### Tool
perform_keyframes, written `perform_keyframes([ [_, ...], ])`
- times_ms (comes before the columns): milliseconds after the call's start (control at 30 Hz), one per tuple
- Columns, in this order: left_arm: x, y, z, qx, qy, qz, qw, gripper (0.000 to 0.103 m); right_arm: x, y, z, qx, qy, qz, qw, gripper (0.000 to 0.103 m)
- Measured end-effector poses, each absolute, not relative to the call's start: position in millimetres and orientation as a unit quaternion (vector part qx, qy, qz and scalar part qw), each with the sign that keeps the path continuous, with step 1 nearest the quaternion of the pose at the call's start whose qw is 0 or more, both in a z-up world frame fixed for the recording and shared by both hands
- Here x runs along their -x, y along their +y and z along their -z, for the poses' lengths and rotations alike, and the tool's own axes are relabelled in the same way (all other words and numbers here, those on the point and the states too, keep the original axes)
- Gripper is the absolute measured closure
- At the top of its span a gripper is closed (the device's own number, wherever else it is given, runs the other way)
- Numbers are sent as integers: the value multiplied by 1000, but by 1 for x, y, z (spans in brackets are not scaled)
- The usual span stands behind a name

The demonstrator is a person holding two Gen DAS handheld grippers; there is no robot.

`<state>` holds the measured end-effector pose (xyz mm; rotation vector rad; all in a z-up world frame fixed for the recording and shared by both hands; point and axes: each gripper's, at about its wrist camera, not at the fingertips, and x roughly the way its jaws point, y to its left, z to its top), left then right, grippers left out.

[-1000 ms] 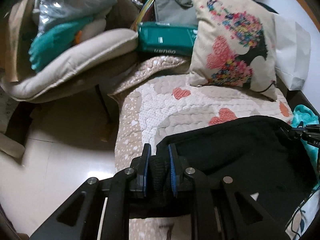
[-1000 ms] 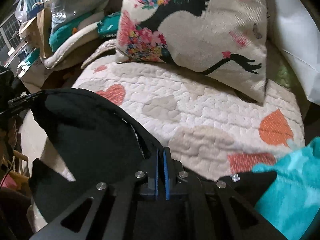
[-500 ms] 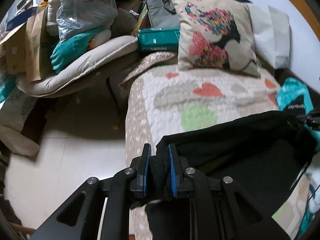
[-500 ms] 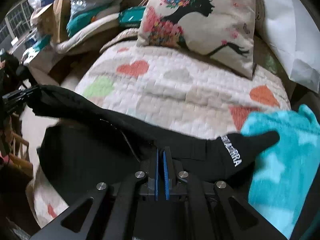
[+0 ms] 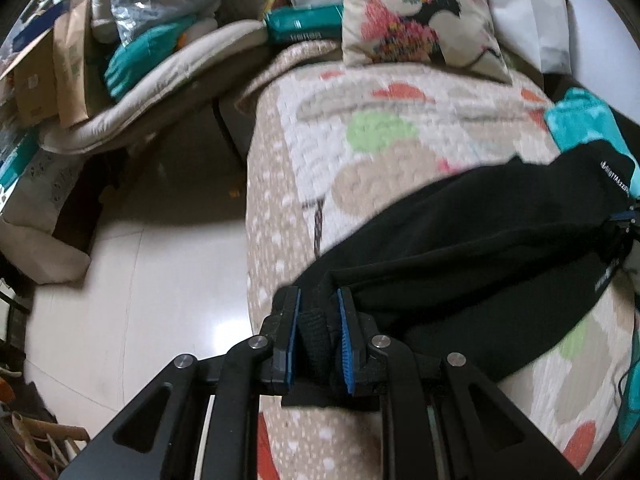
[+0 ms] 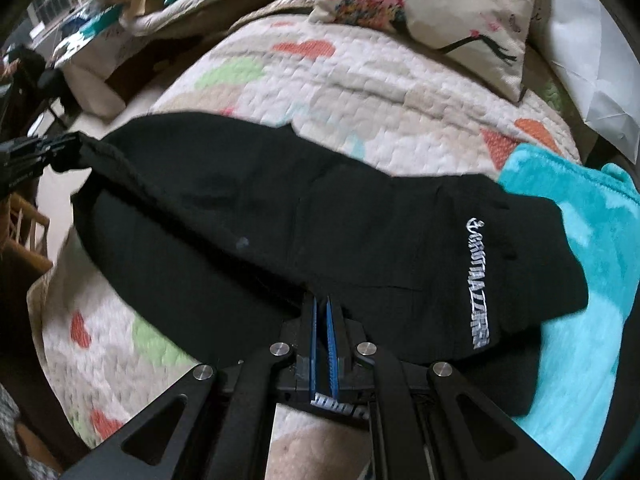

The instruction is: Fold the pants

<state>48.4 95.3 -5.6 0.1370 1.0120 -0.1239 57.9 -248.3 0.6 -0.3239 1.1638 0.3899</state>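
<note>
A: Where are the pants (image 6: 304,224)?

B: Black pair, stretched across the bed (image 6: 360,92) on the heart-print quilt, approx. from the bed's left edge toward the right edge. One end overlaps a teal blanket (image 6: 592,264) by the right edge. White lettering shows on that end.

A: Left tongs (image 5: 318,336)?

B: Clamped on a bunched, ribbed bit of the pants, at the left edge of the bed, w/ floor (image 5: 132,288) showing beyond. Blue pads press the cloth from both sides.

A: Right tongs (image 6: 321,336)?

B: Pinched nearly together on a thin edge of the pants, near the lettered end. Cloth runs taut-ish between the two tongs; in the right wrist view the left tongs show at the far left, gripping the other end.

A: Anything else on the bed?

B: Printed cushion (image 5: 416,12) at the head end, white pillow (image 5: 532,12) beside it. Both well apart from the pants. Views are a bit blurred.
</note>
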Motion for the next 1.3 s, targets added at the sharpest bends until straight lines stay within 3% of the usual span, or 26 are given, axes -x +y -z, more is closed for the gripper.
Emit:
perform_keyframes([
  [333, 1, 87, 37, -155, 524, 79, 834, 82, -24, -235, 31, 207, 577, -191, 767, 97],
  [500, 20, 91, 31, -180, 533, 77, 823, 77, -16, -231, 34, 231, 587, -194, 751, 92],
  [567, 25, 98, 17, -161, 529, 79, 829, 75, -11, -232, 32, 240, 591, -195, 745, 92],
  [633, 28, 112, -5, -126, 516, 77, 844, 66, -4, -231, 30, 251, 596, -196, 737, 85],
  [700, 26, 124, -20, -96, 507, 65, 854, 60, 5, -231, 23, 263, 591, -193, 738, 70],
  [800, 6, 149, -34, -11, 509, 40, 860, 57, 12, -232, 3, 250, 578, -201, 750, 58],
  [967, -38, 155, -16, 55, 531, -9, 846, 57, 2, -229, -35, 193, 552, -222, 780, 56],
  [1100, -71, 146, 28, 132, 570, 0, 811, 57, -41, -219, -49, 157, 521, -207, 813, 56],
  [1300, -85, 119, 64, 86, 581, 16, 809, 58, -123, -208, -40, 72, 508, -186, 838, 55],
])
